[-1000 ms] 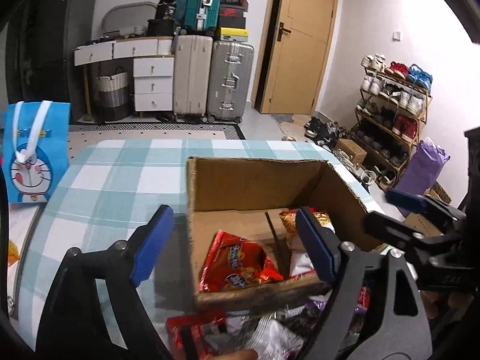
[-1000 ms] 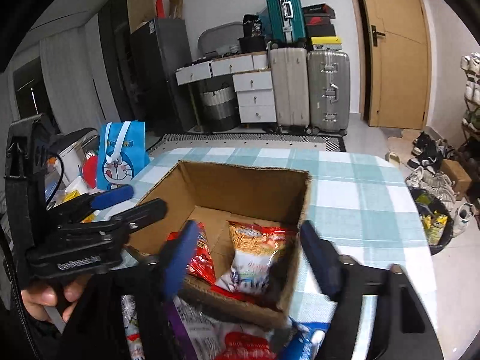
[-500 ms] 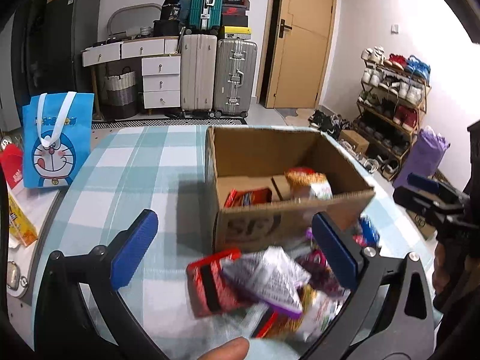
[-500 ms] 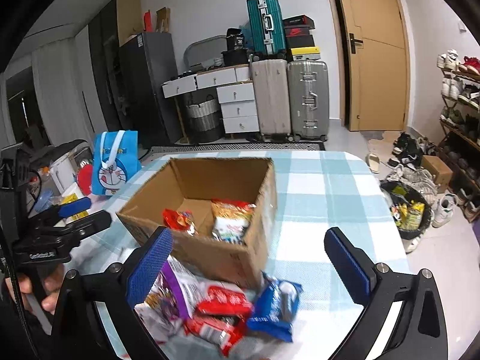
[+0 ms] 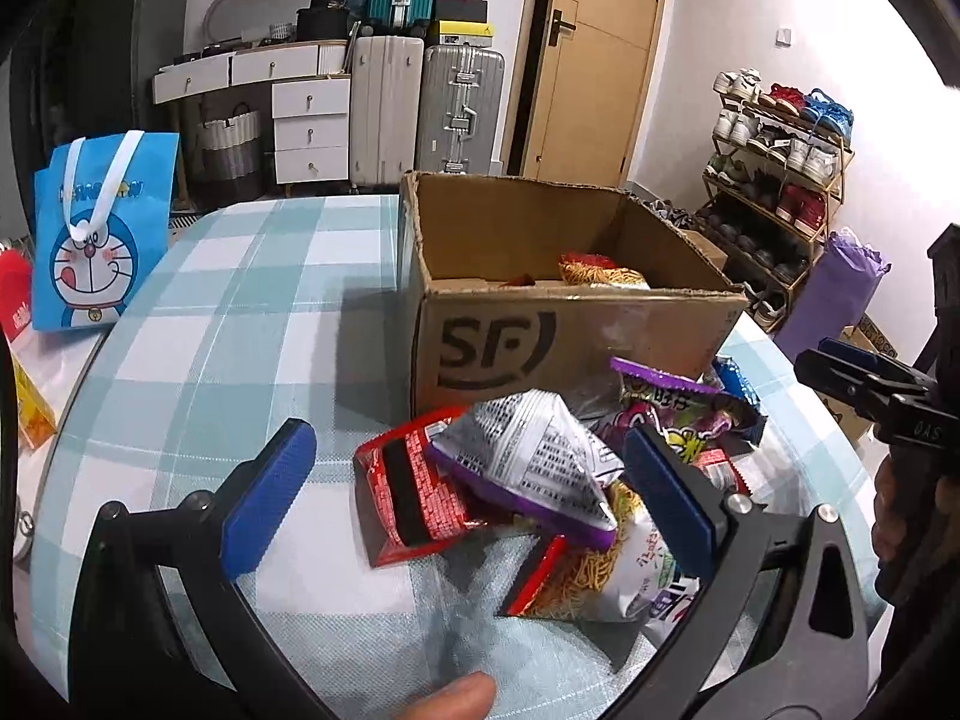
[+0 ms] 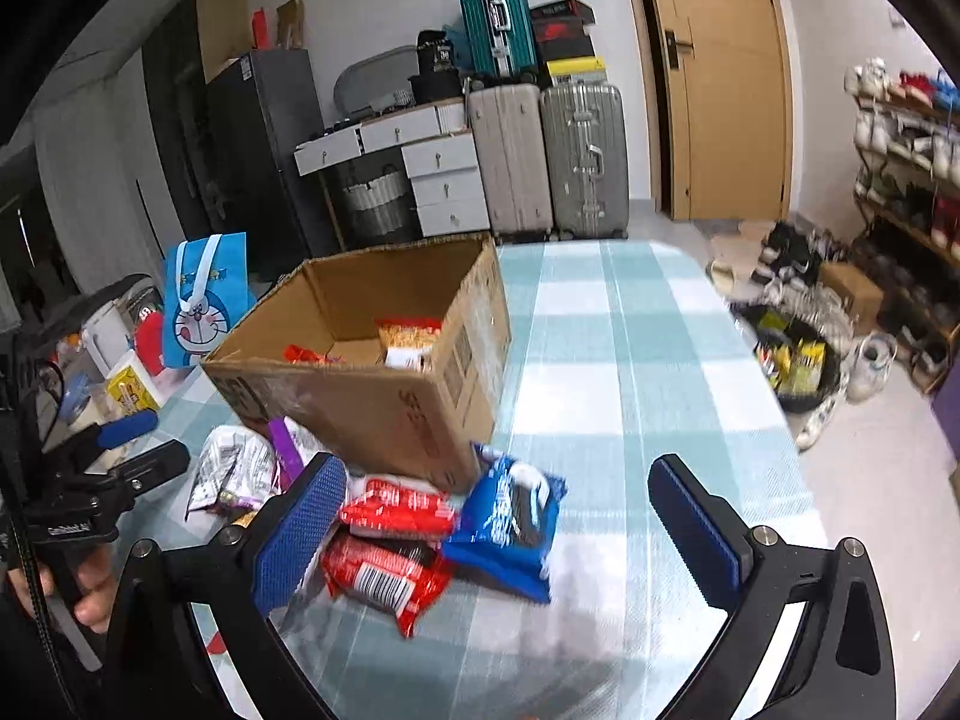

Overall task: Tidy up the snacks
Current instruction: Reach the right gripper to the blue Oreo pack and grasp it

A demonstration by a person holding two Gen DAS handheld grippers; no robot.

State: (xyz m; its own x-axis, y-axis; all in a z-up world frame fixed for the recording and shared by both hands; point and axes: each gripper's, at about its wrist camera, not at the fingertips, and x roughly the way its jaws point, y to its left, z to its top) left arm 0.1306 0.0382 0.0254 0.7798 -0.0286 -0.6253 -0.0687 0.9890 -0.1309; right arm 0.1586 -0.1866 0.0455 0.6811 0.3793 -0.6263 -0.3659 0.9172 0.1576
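- While both hand-held grippers hang over the snack pile with nothing between their pads, we read this as the approach to a fresh pick; the jaws of each have just been opening and now stand wide.
- The left hand-held gripper (image 5: 462, 498) frames a silver-and-purple packet (image 5: 528, 456) lying on top of a red packet (image 5: 414, 492); a noodle bag (image 5: 606, 576) lies nearer us, partly under them.
- The right hand-held gripper (image 6: 498, 528) frames two red packets (image 6: 384, 546) and a blue packet (image 6: 510, 522), which leans against the near corner of the box.
- The cardboard box (image 5: 576, 330) stands on the table (image 5: 240, 300) just behind the pile; inside it we see a noodle bag (image 5: 600, 270) and a sliver of red wrapper, so most of the sorting appears to remain.
- To do the step well, we judge that each hand-held gripper should take the topmost packet first, pinching a crimped edge or the puffed middle, since the foil bags look slippery and overlap.
- Lifting a buried packet would probably drag its neighbours toward the table edge.
- The near wall of the box stands between pile and interior, so a held packet must, we judge, rise over the rim before release.
- The two hand-held grippers work close together, and each shows in the other's view; staggering the picks would avoid a clash.
- Around the table: a blue cartoon bag (image 5: 99, 228) at the left, suitcases (image 5: 426, 108) and a shoe rack (image 5: 774, 180) beyond, all well apart from the work.
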